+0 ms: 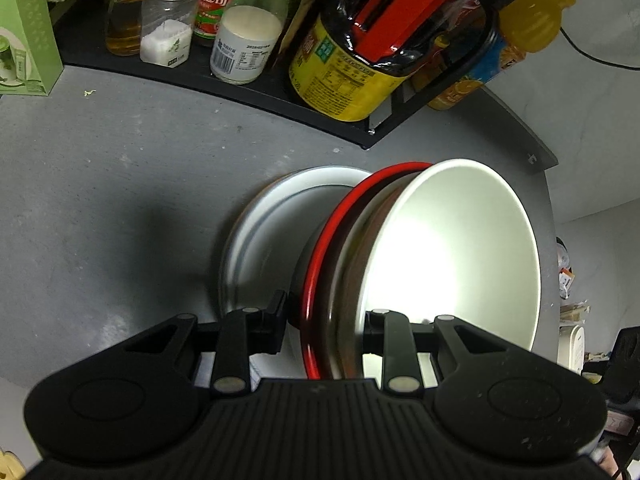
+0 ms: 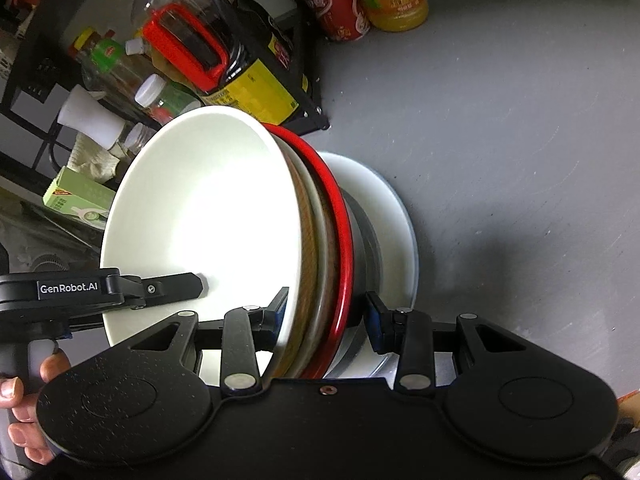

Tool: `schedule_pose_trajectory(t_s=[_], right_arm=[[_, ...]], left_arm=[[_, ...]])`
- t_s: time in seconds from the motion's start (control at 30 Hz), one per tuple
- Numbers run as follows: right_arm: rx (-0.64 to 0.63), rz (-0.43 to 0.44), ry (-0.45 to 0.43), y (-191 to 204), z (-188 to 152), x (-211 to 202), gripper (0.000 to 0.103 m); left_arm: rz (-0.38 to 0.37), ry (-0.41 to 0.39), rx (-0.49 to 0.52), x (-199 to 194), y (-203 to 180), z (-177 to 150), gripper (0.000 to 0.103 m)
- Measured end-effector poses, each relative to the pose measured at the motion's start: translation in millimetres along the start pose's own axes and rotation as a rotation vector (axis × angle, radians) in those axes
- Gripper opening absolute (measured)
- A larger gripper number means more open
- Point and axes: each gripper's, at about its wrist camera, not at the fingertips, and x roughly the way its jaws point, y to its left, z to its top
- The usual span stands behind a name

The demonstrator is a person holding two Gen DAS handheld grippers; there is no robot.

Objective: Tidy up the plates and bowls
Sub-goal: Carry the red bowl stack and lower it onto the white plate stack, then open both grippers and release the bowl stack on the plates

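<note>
Grey table (image 1: 120, 184) here, with a black rack (image 1: 240, 80) of bottles and jars along its far edge. Beside that rack a nested stack is tipped up on edge: a white bowl (image 1: 452, 256) on the inside, a brown-rimmed bowl (image 1: 360, 248) behind it, then a red-rimmed bowl (image 1: 340, 232), and beyond them, nearer the rack's corner, a white plate (image 1: 264, 236) lying on the table. The left gripper (image 1: 326, 320) has its fingers straddling the stack's rims, seemingly clamped on them. The right gripper (image 2: 326, 316) straddles the same rims from the opposite side; one finger is inside the white bowl, but I cannot tell whether the other touches.
</note>
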Motion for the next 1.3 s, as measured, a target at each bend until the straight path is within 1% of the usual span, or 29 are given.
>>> schedule_pose_trajectory(t_s=[0.43, 0.6, 0.67, 0.77, 0.83, 0.9, 0.97, 1.0, 1.07, 1.1, 1.17, 1.23, 1.3], right_arm=[[0.038, -0.027, 0.002, 0.7, -3.8, 9.6, 0.038], [0.068, -0.023, -0.002, -2.2, -3.7, 10.4, 0.038], [0.080, -0.017, -0.006, -3.1, -4.2, 10.4, 0.043], [0.088, -0.012, -0.008, -3.9, -5.1, 9.8, 0.044], [0.098, -0.014, -0.011, -4.2, -5.4, 8.1, 0.045], [0.099, -0.013, -0.036, -3.8, -5.2, 1.4, 0.050], [0.095, -0.016, -0.066, -2.8, -3.6, -7.9, 0.060], [0.093, -0.019, -0.082, -2.6, -3.0, -13.1, 0.061], [0.089, -0.030, -0.112, -3.6, -2.0, -24.2, 0.067], [0.084, -0.039, -0.125, -4.7, -2.1, -29.9, 0.069], [0.073, -0.058, -0.156, -7.9, -2.6, -41.0, 0.078], [0.061, -0.075, -0.176, -12.7, -2.8, -49.3, 0.082], [0.071, -0.078, -0.186, -18.8, -4.3, -57.1, 0.082]], left_arm=[[0.013, 0.040, 0.028, 15.2, 10.0, 9.2, 0.028], [0.013, 0.039, 0.044, 18.4, 9.9, 12.6, 0.028], [0.011, 0.042, 0.057, 18.8, 9.5, 13.6, 0.028], [0.002, 0.043, 0.064, 18.6, 9.8, 14.5, 0.029], [-0.006, 0.045, 0.075, 17.5, 9.5, 14.9, 0.032], [-0.001, 0.041, 0.091, 14.5, 8.4, 15.2, 0.036], [0.008, 0.030, 0.103, 11.2, 8.1, 16.8, 0.048], [0.009, 0.019, 0.111, 9.5, 8.1, 17.7, 0.050], [0.014, 0.006, 0.128, 6.1, 6.9, 19.4, 0.059], [0.017, 0.002, 0.134, 4.6, 5.8, 19.9, 0.061], [0.035, -0.011, 0.146, 1.4, 2.1, 21.1, 0.067], [0.046, -0.029, 0.164, -2.6, -3.5, 22.4, 0.070], [0.038, -0.046, 0.189, -6.8, -10.8, 22.2, 0.075]])
